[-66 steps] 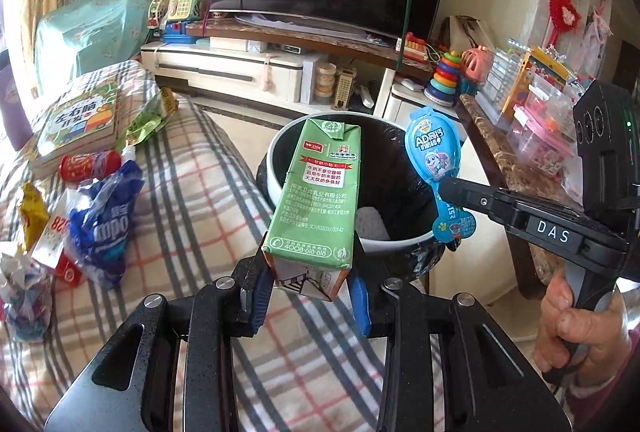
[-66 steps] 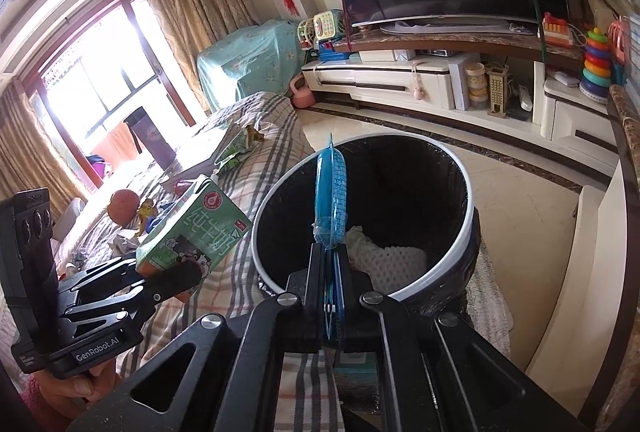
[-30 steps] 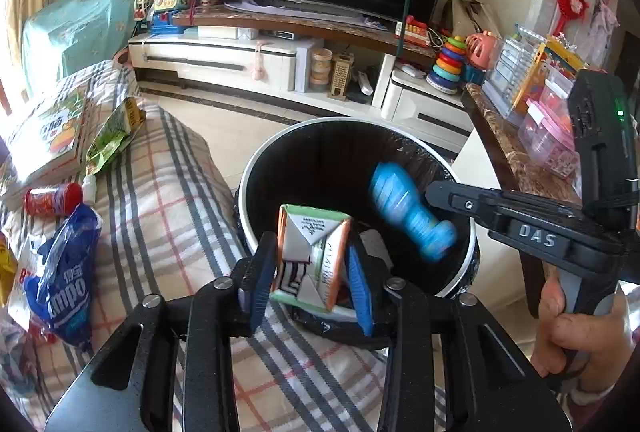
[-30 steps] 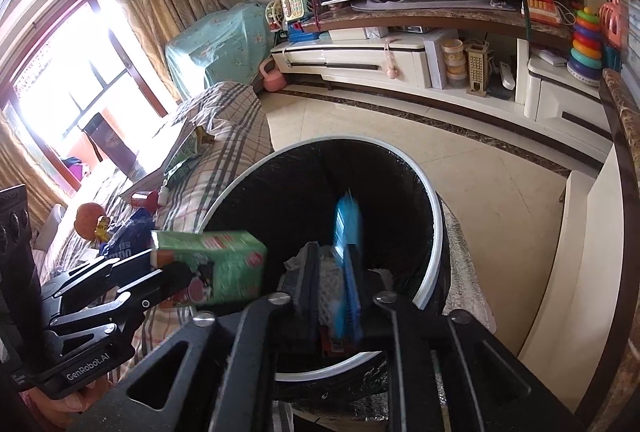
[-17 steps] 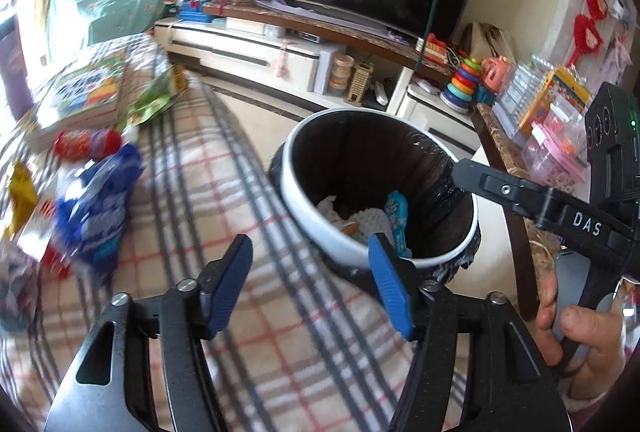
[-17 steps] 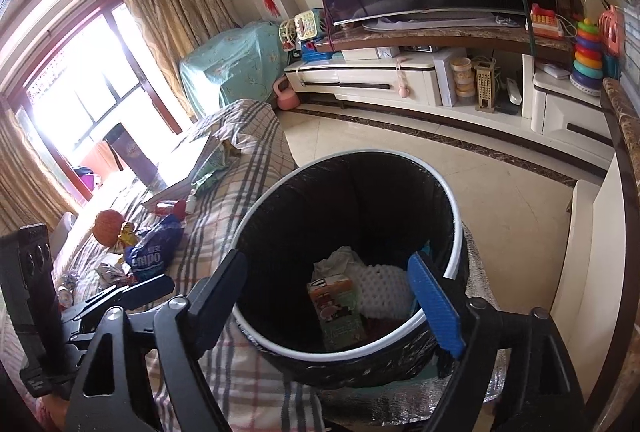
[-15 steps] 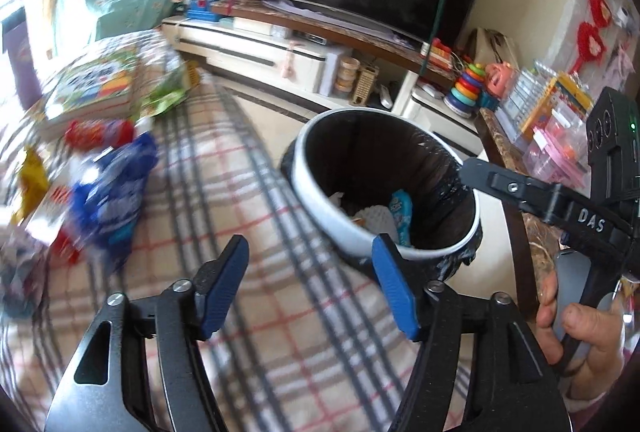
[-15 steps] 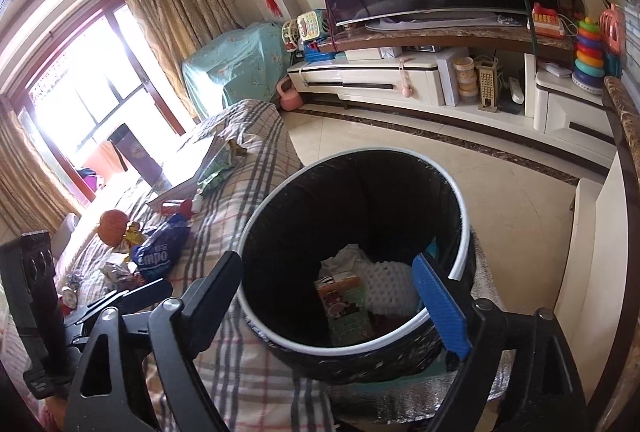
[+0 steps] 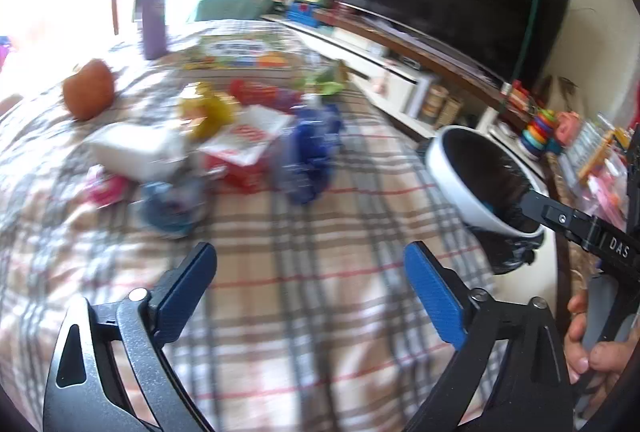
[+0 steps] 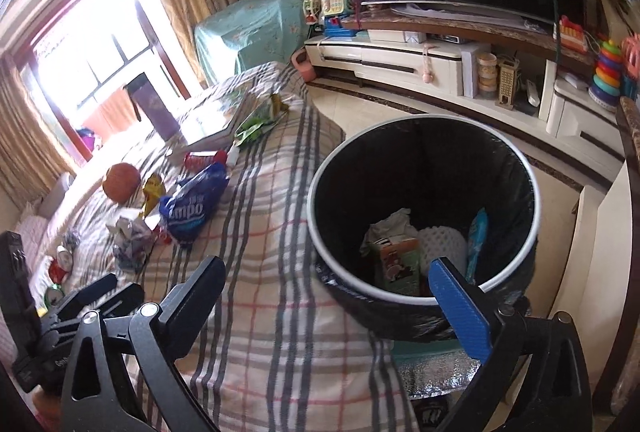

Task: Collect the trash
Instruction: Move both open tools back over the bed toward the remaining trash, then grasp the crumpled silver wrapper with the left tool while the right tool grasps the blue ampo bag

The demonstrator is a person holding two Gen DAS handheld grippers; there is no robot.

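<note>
both grippers, left gripper (image 9: 310, 268) and right gripper (image 10: 340, 282), angled downward, just opened, empty.

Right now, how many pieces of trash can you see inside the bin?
4 in the bin: a crumpled white paper at the back, a drink carton in front of it, a white foam net in the middle, a blue packet against the right wall. More may lie underneath.

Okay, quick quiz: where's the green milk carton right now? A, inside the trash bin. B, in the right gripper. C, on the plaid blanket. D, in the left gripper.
A: the carton lies in the bin beside a blue wrapper, and both grippers, left and right, stand open and empty.
</note>
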